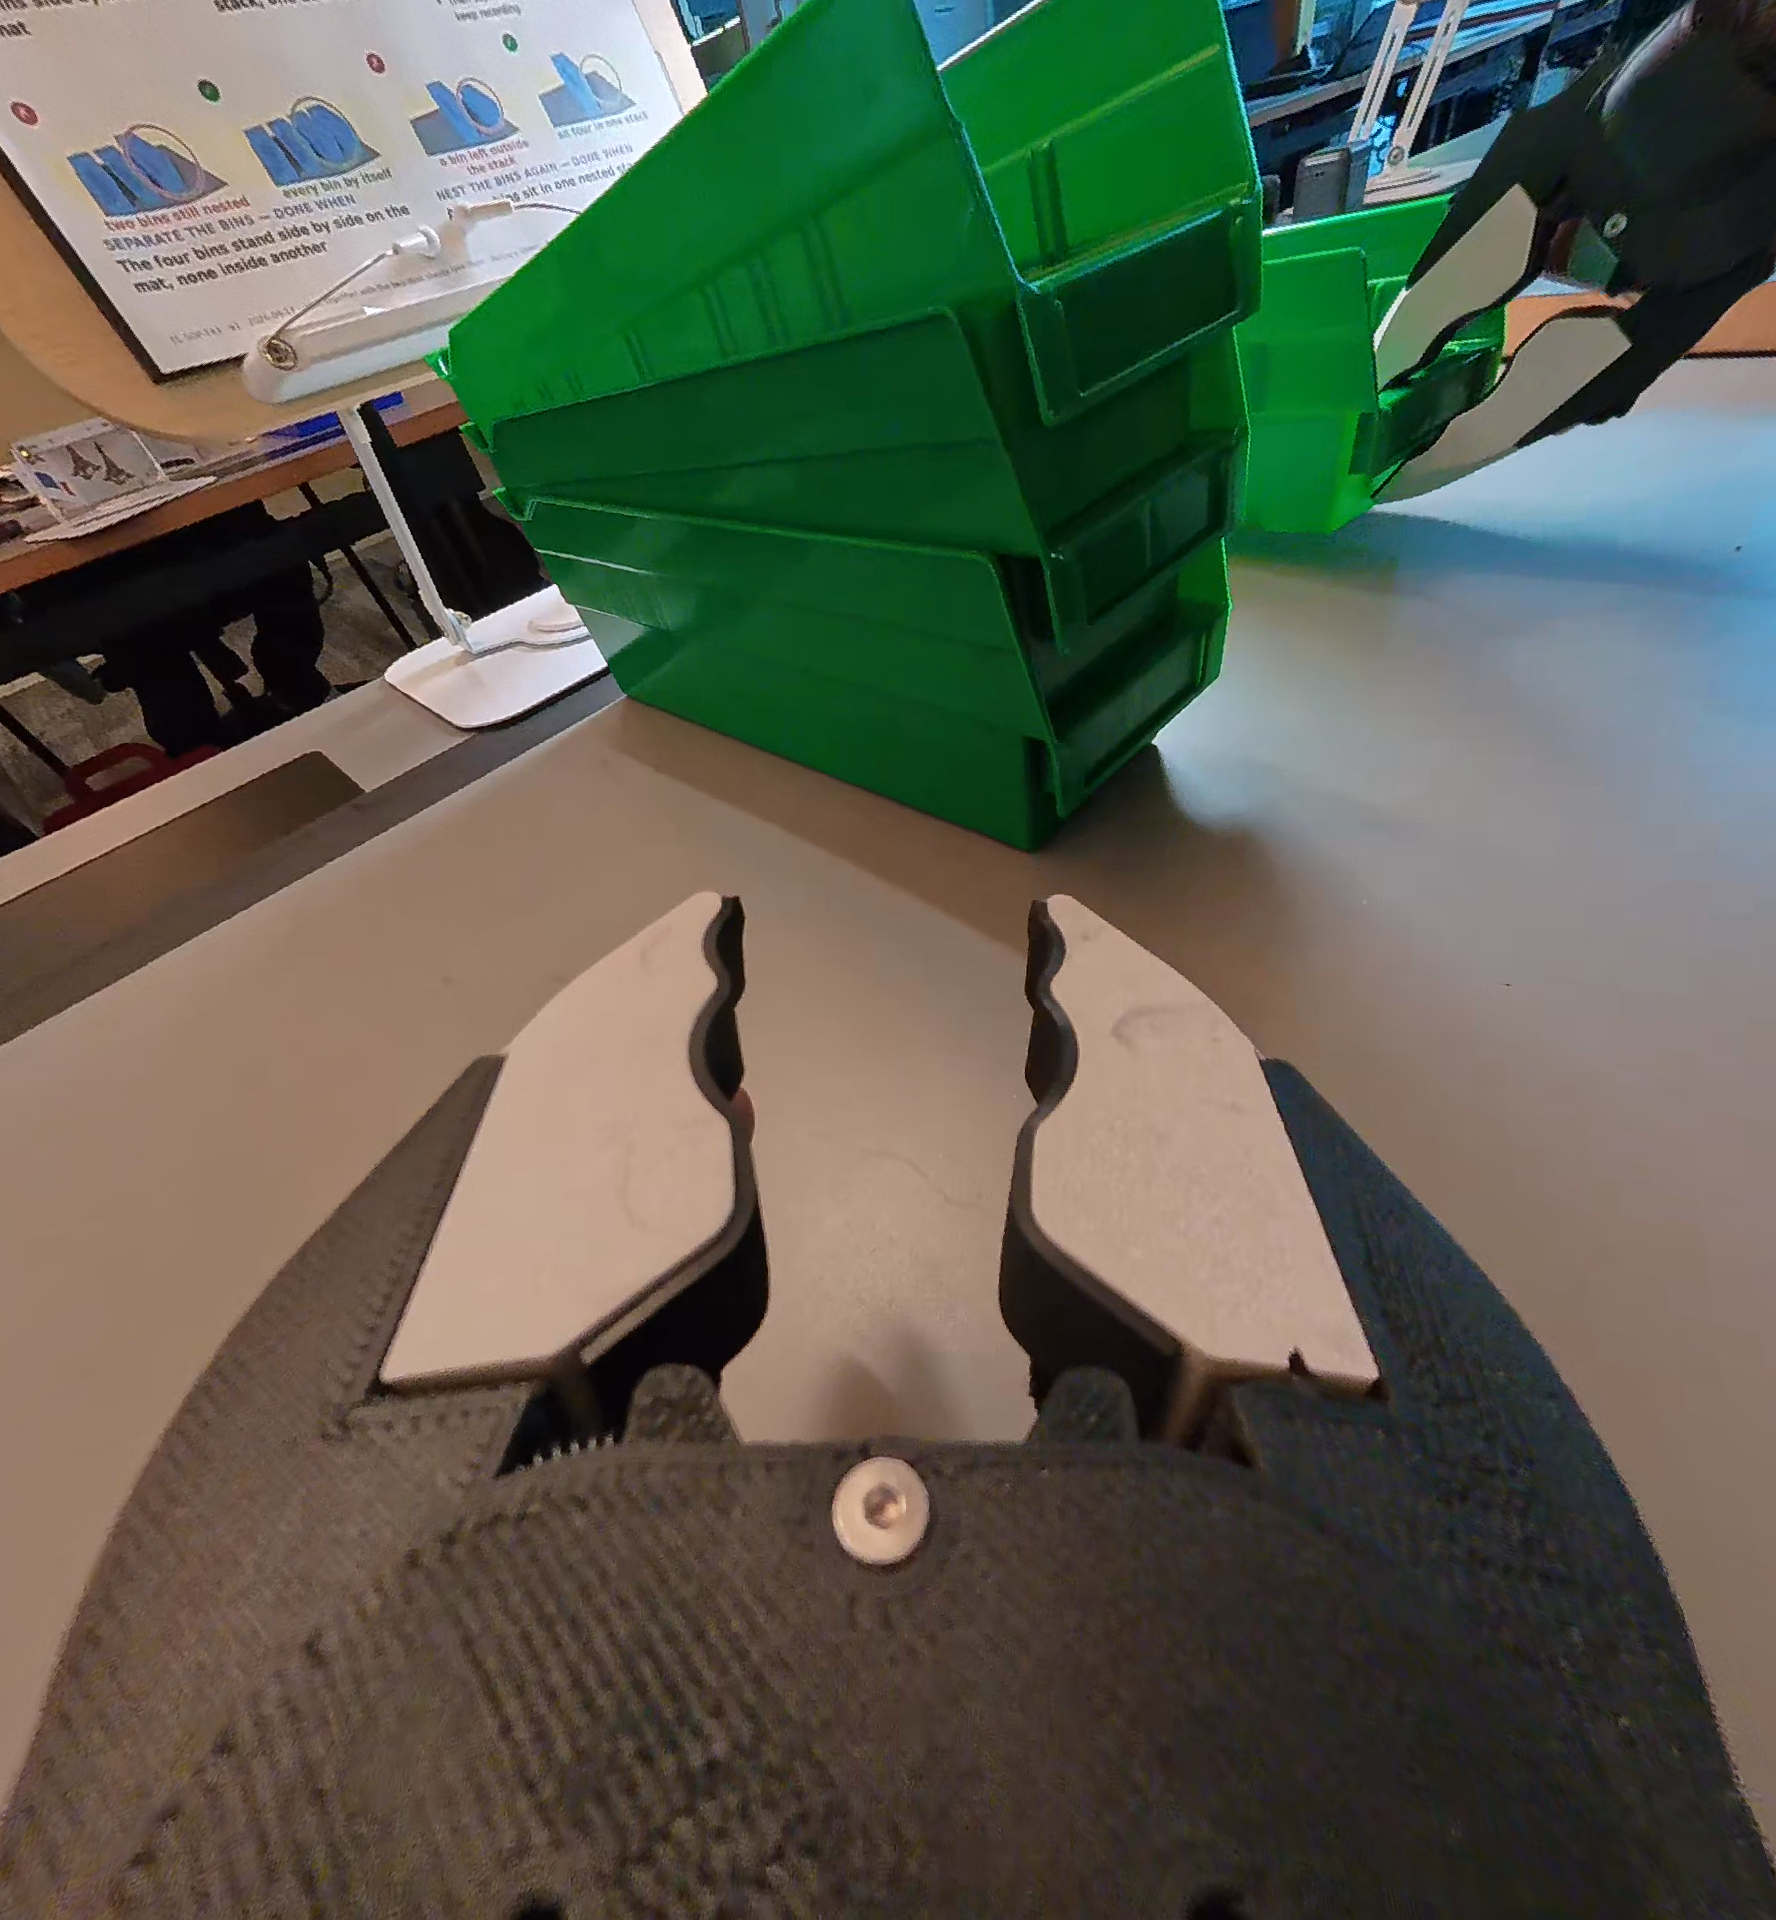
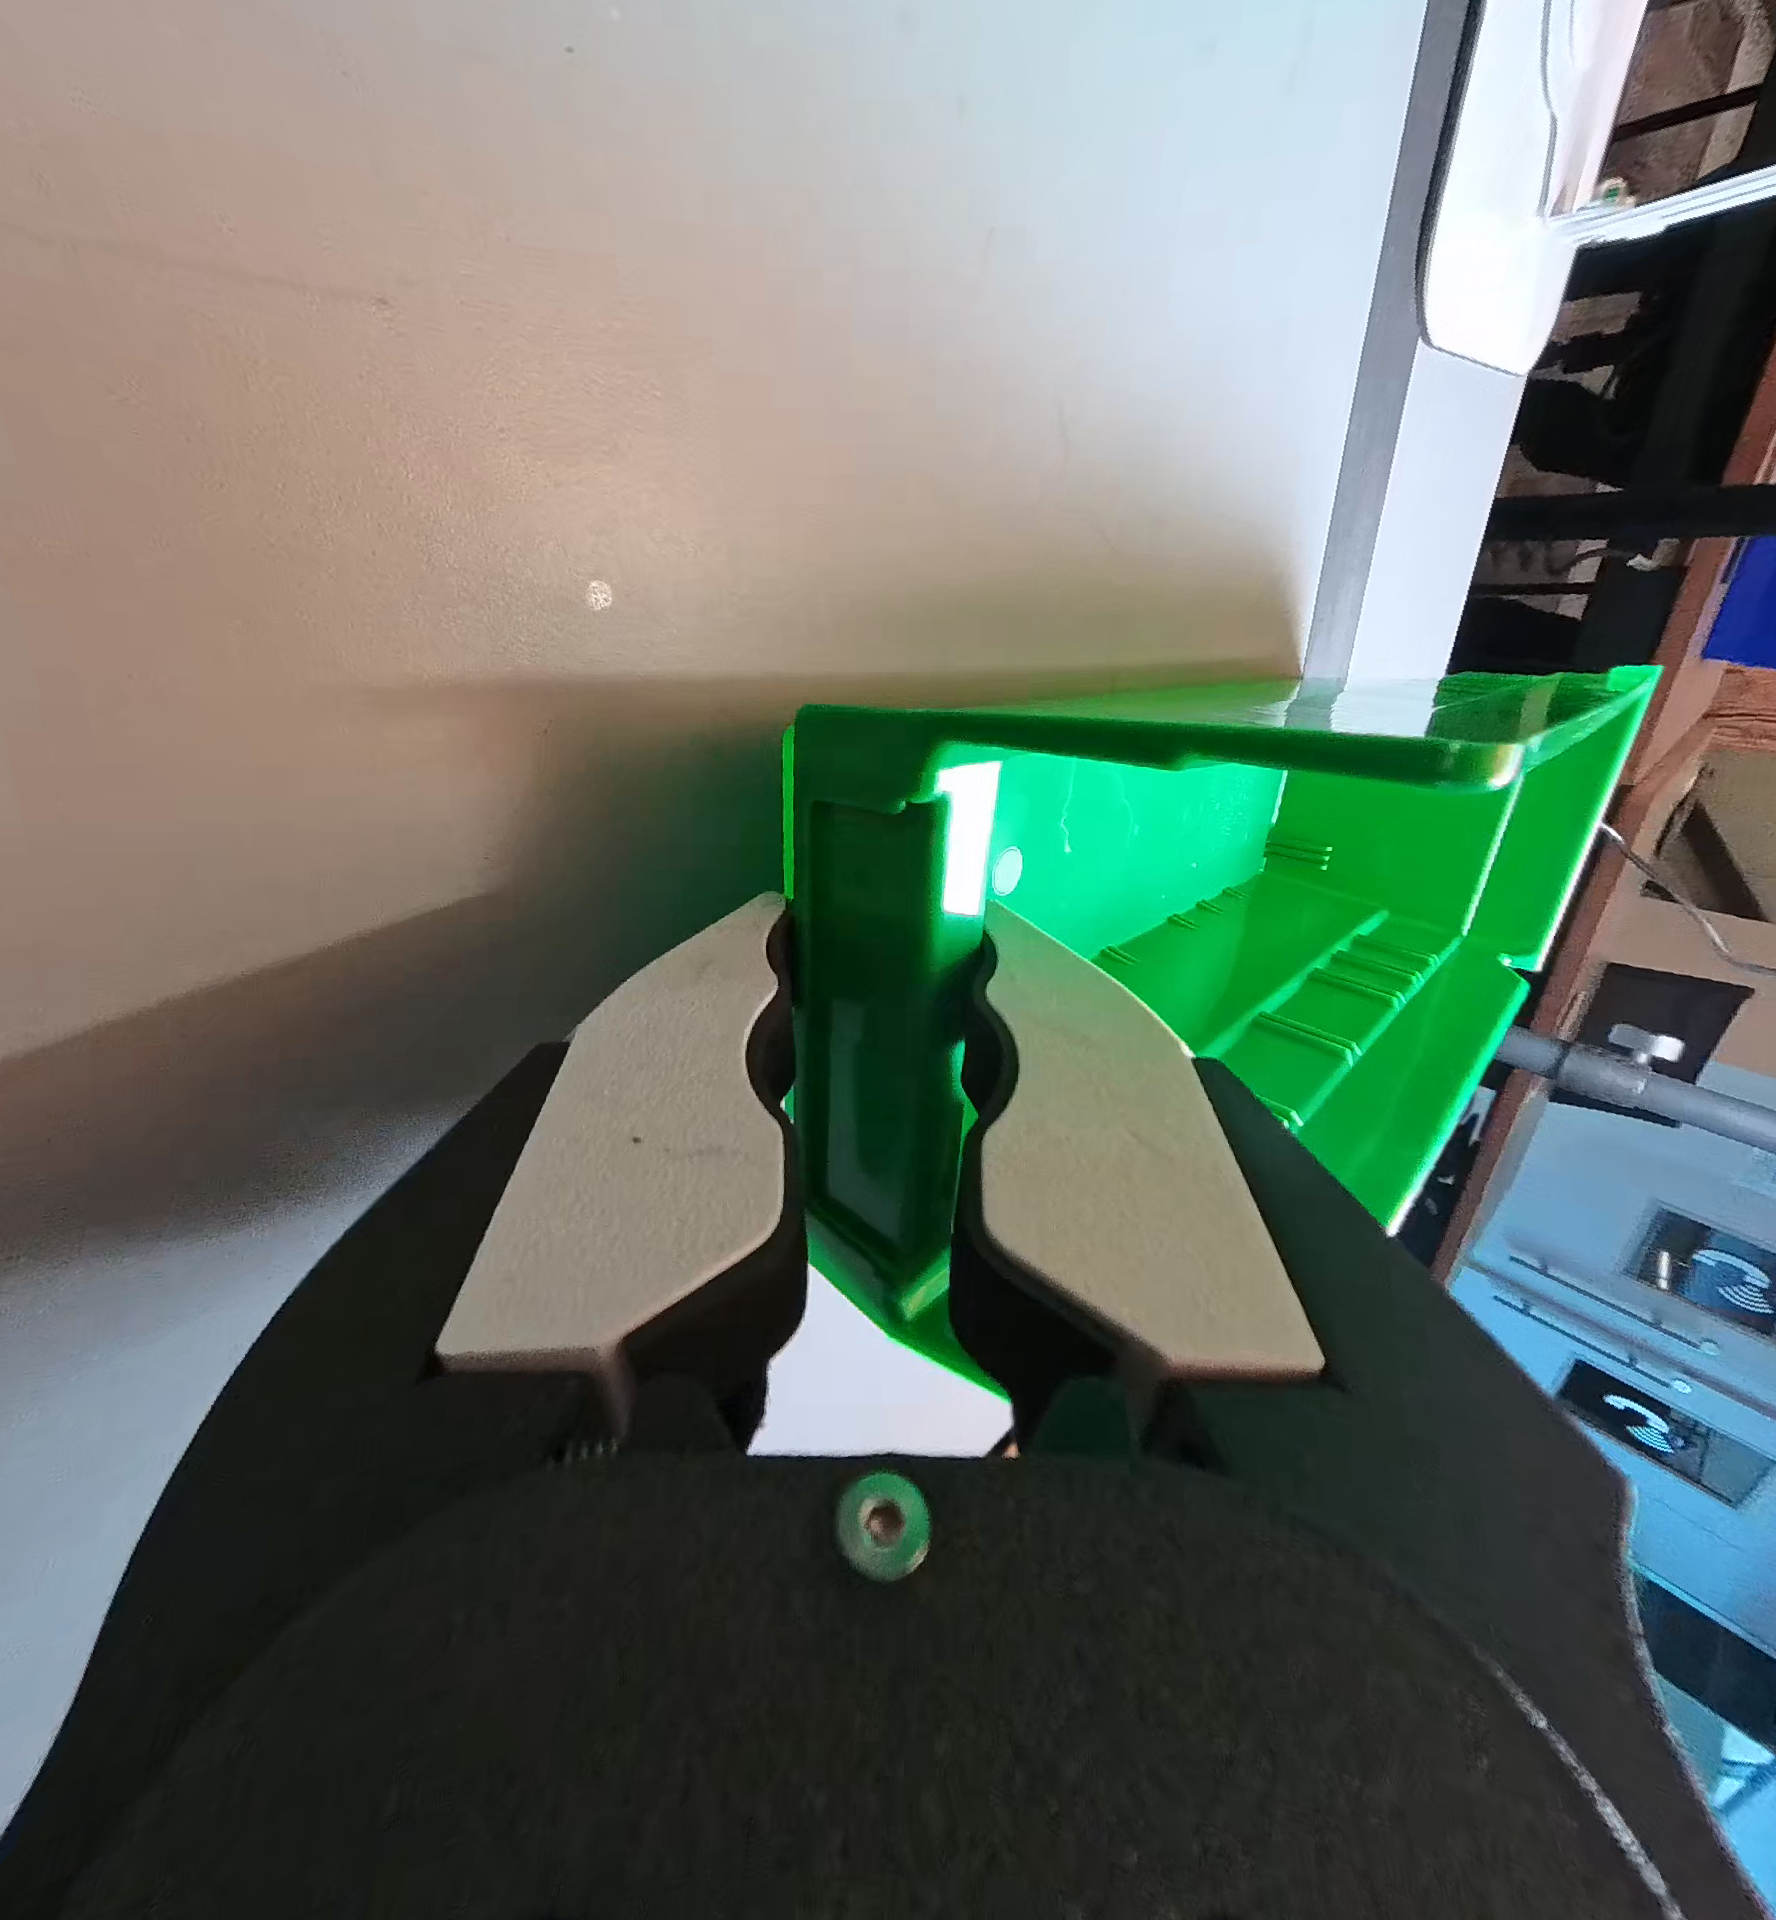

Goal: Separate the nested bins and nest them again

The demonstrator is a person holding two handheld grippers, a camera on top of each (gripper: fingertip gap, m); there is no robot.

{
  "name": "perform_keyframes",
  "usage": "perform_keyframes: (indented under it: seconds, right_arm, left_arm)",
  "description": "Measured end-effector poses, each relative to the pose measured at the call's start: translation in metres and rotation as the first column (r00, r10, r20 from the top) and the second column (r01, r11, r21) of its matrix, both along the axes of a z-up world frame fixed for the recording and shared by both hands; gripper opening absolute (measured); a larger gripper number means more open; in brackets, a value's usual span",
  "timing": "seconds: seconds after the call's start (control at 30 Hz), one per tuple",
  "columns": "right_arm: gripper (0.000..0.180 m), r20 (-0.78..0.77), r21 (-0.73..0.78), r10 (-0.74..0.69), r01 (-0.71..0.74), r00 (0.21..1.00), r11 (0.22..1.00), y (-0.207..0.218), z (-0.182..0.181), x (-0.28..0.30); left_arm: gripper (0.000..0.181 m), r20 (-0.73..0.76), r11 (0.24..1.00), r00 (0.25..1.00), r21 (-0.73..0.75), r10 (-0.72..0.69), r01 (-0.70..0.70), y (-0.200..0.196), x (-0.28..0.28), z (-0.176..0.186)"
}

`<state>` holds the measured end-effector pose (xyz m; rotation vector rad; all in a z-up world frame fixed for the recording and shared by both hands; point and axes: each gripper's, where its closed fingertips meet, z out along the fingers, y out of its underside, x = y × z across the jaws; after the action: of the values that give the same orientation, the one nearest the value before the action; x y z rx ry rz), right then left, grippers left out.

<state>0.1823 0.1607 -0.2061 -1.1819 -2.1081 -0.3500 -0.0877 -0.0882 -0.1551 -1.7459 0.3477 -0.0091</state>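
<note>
My left gripper (image 1: pixel 884 914) hovers low over the grey matte worktop (image 1: pixel 1435 935), jaws apart with nothing between them. At twelve o'clock from it stands a stack of bright green plastic storage bins (image 1: pixel 863 582), three nested on the worktop, the topmost (image 1: pixel 863 208) tipped up at its near end and sitting loosely in the one below. At two o'clock, just beside the stack, a separate green plastic bin (image 1: pixel 1310 416) rests on the worktop, and my right gripper (image 1: pixel 1466 343) has hold of its front end. In the right wrist view, the right gripper (image 2: pixel 884 935) has its jaws clamped on that bin's (image 2: pixel 1383 987) front label-holder lip, the bin's open inside stretching away toward two o'clock; it appears to touch the worktop (image 2: pixel 448 416), though the rolled camera angle makes that hard to confirm. Behind the stack, at ten o'clock, a white desk lamp (image 1: pixel 427 499) stands before a printed instruction poster (image 1: pixel 240 156).
</note>
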Motion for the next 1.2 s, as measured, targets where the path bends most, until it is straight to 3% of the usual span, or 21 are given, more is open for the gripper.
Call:
perform_keyframes:
  seconds: [0.13, 0.23, 0.4, 0.5, 0.63, 0.8, 0.93, 1.03, 1.2]
  right_arm:
    - [0.028, 0.009, 0.028, -0.001, 0.000, 1.000, 1.000, 0.000, -0.007, 0.002]
    - [0.040, -0.028, 0.010, -0.026, 0.027, 0.999, 1.000, -0.004, -0.006, 0.002]
    - [0.050, -0.312, -0.122, -0.097, 0.061, 0.945, 0.991, -0.032, 0.034, -0.003]
    - [0.057, -0.557, -0.316, -0.266, 0.095, 0.787, 0.944, -0.052, 0.066, 0.002]
    - [0.065, -0.734, -0.541, -0.454, -0.031, 0.505, 0.841, -0.088, 0.098, 0.020]
    - [0.076, -0.774, -0.589, -0.532, -0.079, 0.344, 0.805, -0.115, 0.097, 0.049]
    - [0.080, -0.776, -0.601, -0.555, -0.083, 0.301, 0.795, -0.127, 0.084, 0.056]
    - [0.081, -0.776, -0.604, -0.558, -0.092, 0.295, 0.792, -0.129, 0.077, 0.055]
    - [0.080, -0.768, -0.629, -0.584, -0.138, 0.265, 0.765, -0.126, 0.078, 0.056]
  left_arm:
    - [0.053, -0.013, 1.000, 1.000, 0.000, -0.001, 0.001, 0.000, 0.001, -0.001]
    - [0.053, -0.033, 1.000, 0.999, 0.001, -0.002, 0.002, 0.000, 0.002, -0.001]
    - [0.053, -0.028, 1.000, 1.000, 0.004, -0.003, 0.003, -0.001, 0.003, 0.000]
    - [0.053, -0.022, 1.000, 1.000, 0.008, 0.000, 0.000, 0.000, 0.003, 0.003]
    - [0.053, -0.039, 0.999, 0.999, 0.046, -0.002, 0.004, 0.001, 0.005, 0.019]
    - [0.054, -0.154, 0.996, 0.985, 0.044, -0.072, 0.079, 0.015, 0.025, 0.055]
    - [0.056, -0.282, 0.977, 0.936, -0.085, -0.211, 0.195, 0.039, 0.061, 0.083]
    - [0.054, -0.413, 0.941, 0.850, -0.223, -0.326, 0.253, 0.059, 0.091, 0.093]
    - [0.053, -0.512, 0.848, 0.727, -0.498, -0.458, 0.184, 0.093, 0.117, 0.076]
